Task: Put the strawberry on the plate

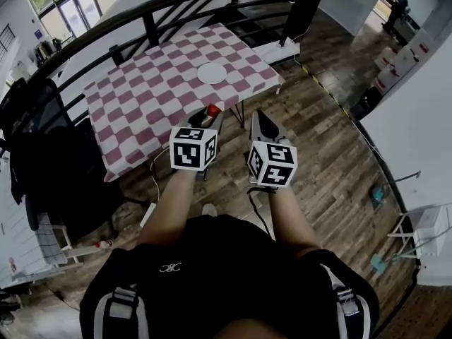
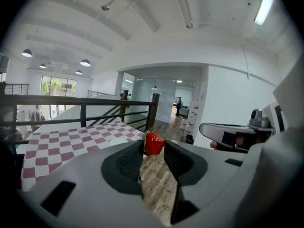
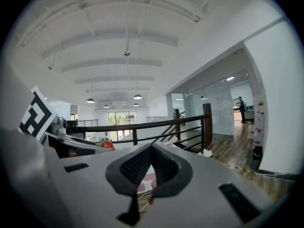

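A red strawberry [image 1: 213, 109] is pinched between the tips of my left gripper [image 1: 208, 115], which is shut on it just short of the table's near edge. In the left gripper view the strawberry [image 2: 153, 143] sits between the two dark pads [image 2: 129, 163]. The white plate [image 1: 212, 73] lies on the checkered tablecloth [image 1: 141, 97], beyond the strawberry; it also shows as a pale disc, the plate [image 2: 118, 141]. My right gripper [image 1: 265, 121] hangs beside the left one over the floor, its jaws together with nothing in them. From the right gripper view the strawberry [image 3: 107, 145] shows at the left.
A black railing [image 1: 176, 6] curves behind the table. A dark chair with clothes [image 1: 42, 154] stands at the table's left. Wooden floor [image 1: 325, 161] lies under both grippers and to the right.
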A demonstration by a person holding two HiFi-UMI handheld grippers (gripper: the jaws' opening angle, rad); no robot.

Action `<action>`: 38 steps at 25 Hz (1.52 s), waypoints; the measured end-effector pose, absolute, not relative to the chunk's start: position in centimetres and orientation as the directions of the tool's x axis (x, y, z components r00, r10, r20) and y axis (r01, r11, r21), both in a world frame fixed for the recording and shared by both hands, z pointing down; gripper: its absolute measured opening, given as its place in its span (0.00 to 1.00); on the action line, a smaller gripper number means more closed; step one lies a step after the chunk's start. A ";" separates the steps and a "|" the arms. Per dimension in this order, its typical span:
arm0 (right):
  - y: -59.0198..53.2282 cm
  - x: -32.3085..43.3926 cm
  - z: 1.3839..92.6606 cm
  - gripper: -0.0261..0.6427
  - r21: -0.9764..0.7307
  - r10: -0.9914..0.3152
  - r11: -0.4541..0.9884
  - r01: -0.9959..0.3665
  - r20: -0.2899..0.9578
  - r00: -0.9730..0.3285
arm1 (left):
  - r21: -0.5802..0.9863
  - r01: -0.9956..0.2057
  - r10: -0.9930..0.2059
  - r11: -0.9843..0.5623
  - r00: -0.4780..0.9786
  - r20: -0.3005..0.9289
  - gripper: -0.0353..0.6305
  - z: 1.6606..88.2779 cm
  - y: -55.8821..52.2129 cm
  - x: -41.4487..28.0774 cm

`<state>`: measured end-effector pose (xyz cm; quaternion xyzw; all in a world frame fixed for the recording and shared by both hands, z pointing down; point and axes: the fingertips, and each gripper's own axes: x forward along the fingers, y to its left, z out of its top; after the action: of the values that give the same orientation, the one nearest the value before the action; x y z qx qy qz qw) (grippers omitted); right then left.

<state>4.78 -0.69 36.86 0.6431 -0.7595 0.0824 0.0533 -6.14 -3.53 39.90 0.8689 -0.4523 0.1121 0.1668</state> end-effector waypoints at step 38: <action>-29.1 6.2 40.3 0.05 -0.089 -0.925 0.281 -0.955 0.241 -0.295 | 0.162 -0.901 -0.793 -0.402 0.431 0.430 0.26 44.2 -29.5 -5.5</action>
<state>6.20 -29.09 40.27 0.5895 -0.7973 0.1083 0.0710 -5.55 -29.52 44.23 0.8248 -0.5136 0.1438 0.1876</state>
